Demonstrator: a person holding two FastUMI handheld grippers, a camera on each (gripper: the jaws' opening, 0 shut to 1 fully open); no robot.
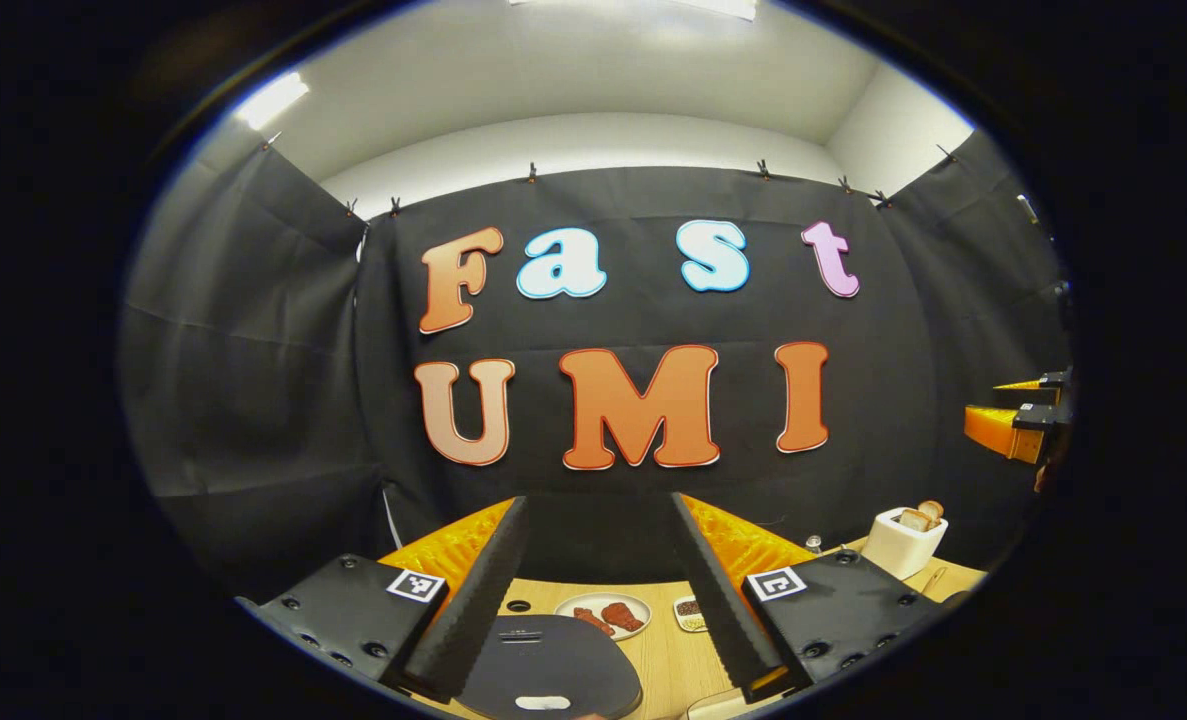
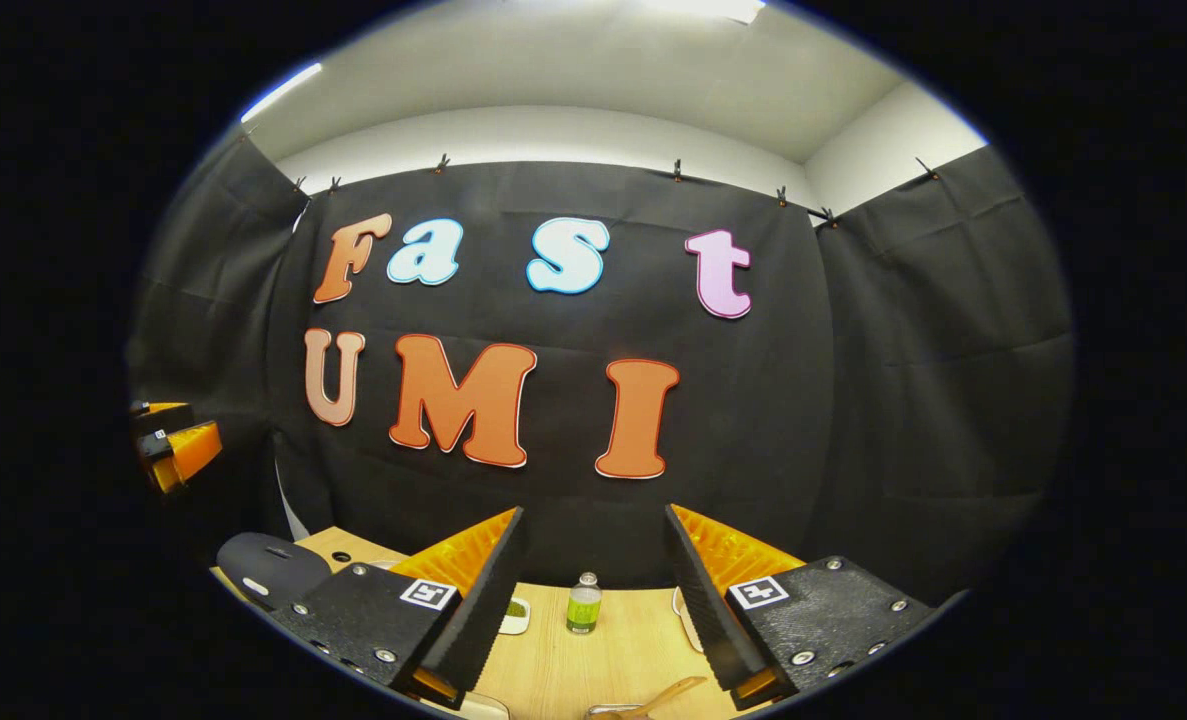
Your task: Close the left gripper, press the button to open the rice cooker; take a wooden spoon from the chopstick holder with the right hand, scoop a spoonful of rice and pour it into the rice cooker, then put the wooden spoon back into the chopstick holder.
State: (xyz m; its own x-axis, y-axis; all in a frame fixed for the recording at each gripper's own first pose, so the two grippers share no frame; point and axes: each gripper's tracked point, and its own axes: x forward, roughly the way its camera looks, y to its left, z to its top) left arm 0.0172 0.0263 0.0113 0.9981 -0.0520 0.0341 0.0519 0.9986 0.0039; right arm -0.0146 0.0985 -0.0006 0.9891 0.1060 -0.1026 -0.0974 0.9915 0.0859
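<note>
The dark rice cooker lid (image 1: 553, 660) lies low between the fingers of my left gripper (image 1: 599, 502), which is open and held above the table. A pale button (image 1: 543, 703) shows at the lid's near edge. My right gripper (image 2: 594, 512) is open too, with nothing in it. A wooden spoon end (image 2: 658, 694) pokes up at the bottom of the right gripper view. The rice cooker (image 2: 268, 568) sits at the lower left there. Each gripper appears at the edge of the other's view: the right gripper (image 1: 1008, 425), the left gripper (image 2: 178, 447).
On the wooden table (image 1: 668, 665) are a plate of reddish food (image 1: 603, 615), a small dish (image 1: 690, 613) and a white toaster with bread (image 1: 903, 542). A small green bottle (image 2: 583, 605) and a small dish (image 2: 515, 615) stand ahead of the right gripper.
</note>
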